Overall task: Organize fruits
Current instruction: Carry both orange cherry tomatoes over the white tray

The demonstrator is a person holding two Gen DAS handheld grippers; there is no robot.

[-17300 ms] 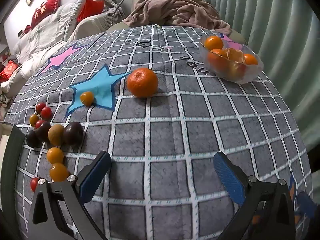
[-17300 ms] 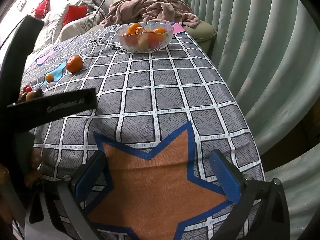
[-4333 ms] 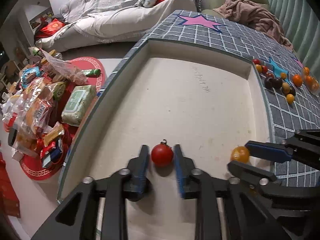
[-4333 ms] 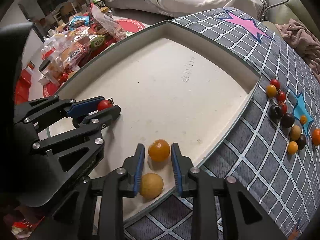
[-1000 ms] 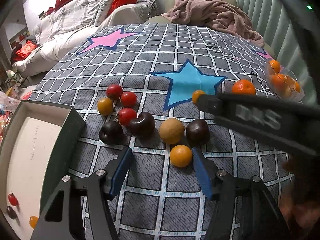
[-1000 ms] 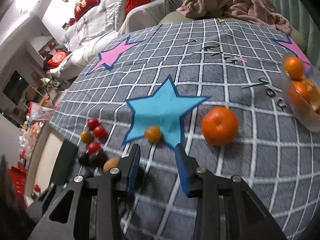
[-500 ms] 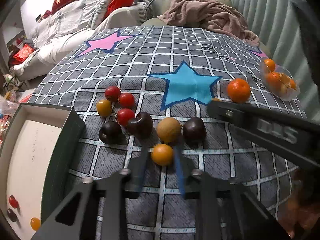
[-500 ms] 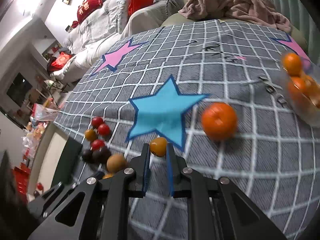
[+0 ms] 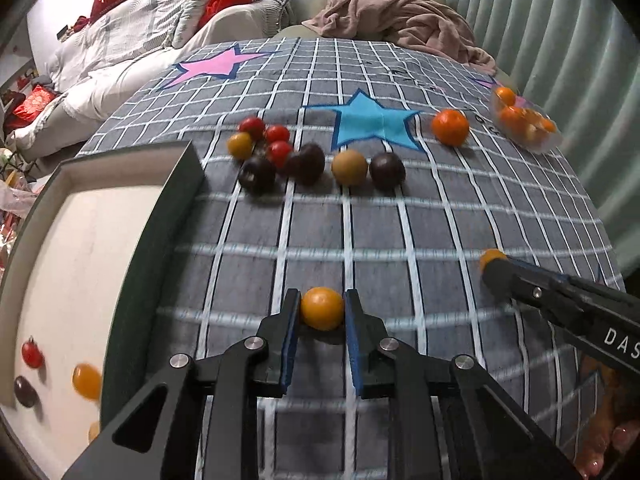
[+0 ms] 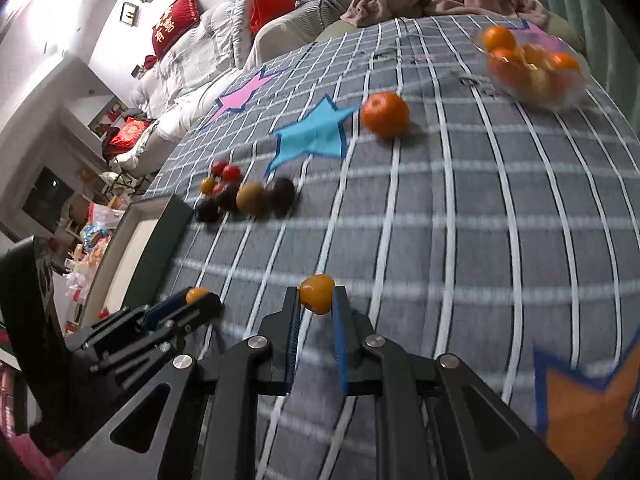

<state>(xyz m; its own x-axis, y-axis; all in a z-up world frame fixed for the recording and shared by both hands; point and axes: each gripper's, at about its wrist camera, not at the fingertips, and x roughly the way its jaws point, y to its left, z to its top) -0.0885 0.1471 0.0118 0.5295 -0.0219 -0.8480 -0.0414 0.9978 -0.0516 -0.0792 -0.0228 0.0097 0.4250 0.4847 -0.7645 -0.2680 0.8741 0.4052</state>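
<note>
Presently each small orange fruit sits clamped in tongs and off the cloth; a second ago both lay on it. Left gripper pinches an orange cherry tomato (round, no long axis) beside the tray wall. Right gripper nips a kumquat, slightly oval, near the table's front edge.

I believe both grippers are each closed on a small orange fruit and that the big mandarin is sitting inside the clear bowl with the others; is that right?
Not quite. The left gripper and right gripper are each closed on a small orange fruit, but the big mandarin sits alone on the tablecloth, apart from the clear bowl. The right wrist view shows it.
</note>
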